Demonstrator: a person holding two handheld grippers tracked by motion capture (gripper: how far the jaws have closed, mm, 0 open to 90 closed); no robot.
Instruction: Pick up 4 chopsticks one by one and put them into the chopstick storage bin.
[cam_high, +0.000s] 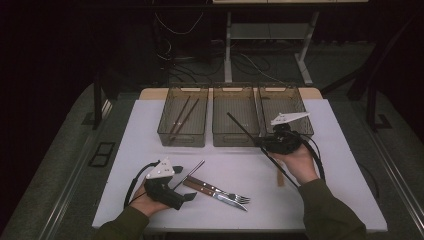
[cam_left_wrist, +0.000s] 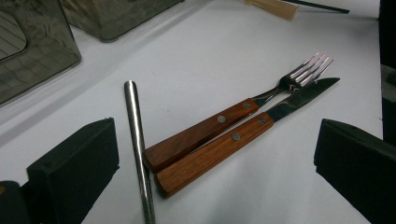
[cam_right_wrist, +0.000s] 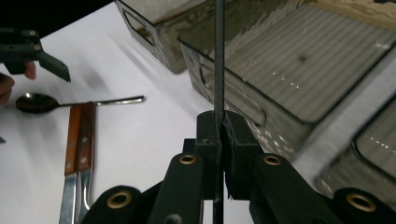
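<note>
Right gripper (cam_right_wrist: 219, 140), jaws clamped on a black chopstick (cam_high: 243, 129) over the middle bin (cam_high: 235, 140): tilt it lengthwise into a bin before releasing, clear of the rim.

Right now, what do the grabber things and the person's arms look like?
Each gripper is black. The left gripper and the right gripper each carry a pale grey three-cornered plate with small dots on top and trail a black cable. The right gripper's arms show brass-coloured rings at the joints. The jaws end in chunky black pads. The person wears olive-green long sleeves.
</note>
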